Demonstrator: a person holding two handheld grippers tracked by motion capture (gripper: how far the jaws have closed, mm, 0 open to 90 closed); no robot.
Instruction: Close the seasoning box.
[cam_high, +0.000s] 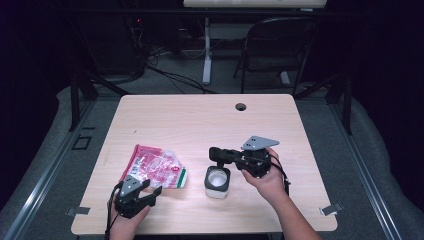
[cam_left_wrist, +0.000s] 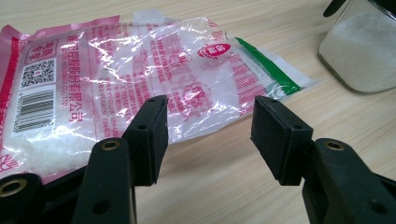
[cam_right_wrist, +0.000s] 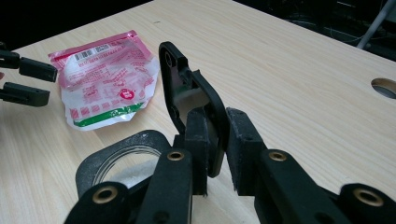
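Note:
A clear jar (cam_high: 217, 182) of white granules stands on the table, its black collar (cam_right_wrist: 93, 168) open at the top. My right gripper (cam_high: 223, 154) is shut on the jar's black lid (cam_right_wrist: 187, 88), which stands on edge between its pads just above the jar mouth. A pink and clear bag (cam_high: 155, 167) with some white granules lies flat to the left. My left gripper (cam_high: 151, 189) rests at the bag's near edge, open, and in the left gripper view its jaws (cam_left_wrist: 210, 116) hold nothing and point at the bag (cam_left_wrist: 116, 79). The jar (cam_left_wrist: 359, 51) shows at the upper right there.
The wooden table (cam_high: 200, 120) has a cable hole (cam_high: 241, 106) near its far edge. A folding chair (cam_high: 280, 45) and cables stand beyond the table on the floor. In the right gripper view the left gripper (cam_right_wrist: 28, 81) lies beside the bag (cam_right_wrist: 107, 79).

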